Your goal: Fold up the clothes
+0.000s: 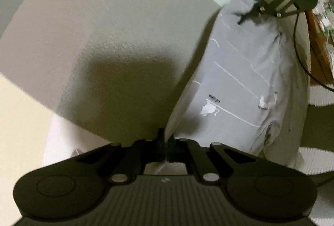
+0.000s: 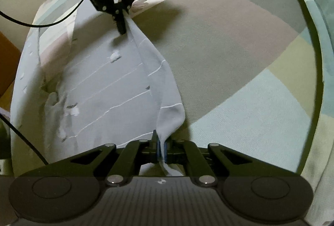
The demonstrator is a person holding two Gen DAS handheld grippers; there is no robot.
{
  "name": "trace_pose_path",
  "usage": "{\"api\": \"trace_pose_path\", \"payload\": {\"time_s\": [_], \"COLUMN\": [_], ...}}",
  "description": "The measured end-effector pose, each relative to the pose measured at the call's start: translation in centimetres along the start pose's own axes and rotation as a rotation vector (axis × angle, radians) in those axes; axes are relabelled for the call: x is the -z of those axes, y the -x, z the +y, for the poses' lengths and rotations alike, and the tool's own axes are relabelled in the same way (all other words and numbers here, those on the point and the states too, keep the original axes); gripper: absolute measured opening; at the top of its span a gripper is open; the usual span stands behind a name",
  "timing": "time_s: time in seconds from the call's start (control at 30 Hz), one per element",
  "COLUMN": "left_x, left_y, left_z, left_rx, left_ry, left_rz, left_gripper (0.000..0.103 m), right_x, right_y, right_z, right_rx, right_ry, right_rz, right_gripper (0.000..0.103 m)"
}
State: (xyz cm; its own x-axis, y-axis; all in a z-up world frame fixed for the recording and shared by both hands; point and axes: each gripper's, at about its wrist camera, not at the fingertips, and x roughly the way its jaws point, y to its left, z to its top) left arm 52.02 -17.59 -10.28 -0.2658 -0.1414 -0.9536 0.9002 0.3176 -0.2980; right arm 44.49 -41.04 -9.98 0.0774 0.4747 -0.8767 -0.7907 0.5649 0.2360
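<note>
A light grey garment [image 1: 240,71] with thin white stripes and small printed marks lies on a patchwork bedspread; it also shows in the right wrist view [image 2: 108,90]. My left gripper [image 1: 166,142] is shut on one edge of the garment and lifts it. My right gripper [image 2: 160,146] is shut on the far end of the same edge, which runs taut as a raised fold between both. In the left wrist view the right gripper [image 1: 243,18] sits at the upper right. In the right wrist view the left gripper [image 2: 121,28] sits at the top.
The bedspread [image 2: 240,48] has large pastel patches in grey, mauve, yellow and mint. Its border [image 2: 313,23] curves along the right. A black cable [image 2: 41,23] hangs at the left. Brown wooden furniture [image 1: 319,48] stands at the bed's side.
</note>
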Motion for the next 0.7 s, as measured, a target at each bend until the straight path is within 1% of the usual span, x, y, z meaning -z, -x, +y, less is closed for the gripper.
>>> {"api": "trace_pose_path", "payload": {"time_s": [0.17, 0.33, 0.53, 0.7], "left_x": [1.4, 3.4, 5.7, 6.7], "left_y": [1.5, 2.7, 2.2, 1.9], "left_z": [-2.6, -6.1, -10.6, -14.1], "left_rx": [-0.047, -0.068, -0.023, 0.061], "left_ry": [-0.025, -0.059, -0.093, -0.185], "left_rz": [-0.036, -0.047, -0.007, 0.034], "left_gripper": [0.0, 0.0, 0.0, 0.0], "right_x": [-0.2, -0.3, 0.7, 2.9], "right_y": [0.8, 2.4, 4.2, 4.2], "right_z": [2.6, 6.1, 11.2, 16.2], "right_rx": [0.045, 0.137, 0.215, 0.294], "right_ry": [0.068, 0.157, 0.299, 0.474], "right_rz": [0.024, 0.024, 0.026, 0.061], "right_gripper": [0.004, 0.004, 0.004, 0.004]}}
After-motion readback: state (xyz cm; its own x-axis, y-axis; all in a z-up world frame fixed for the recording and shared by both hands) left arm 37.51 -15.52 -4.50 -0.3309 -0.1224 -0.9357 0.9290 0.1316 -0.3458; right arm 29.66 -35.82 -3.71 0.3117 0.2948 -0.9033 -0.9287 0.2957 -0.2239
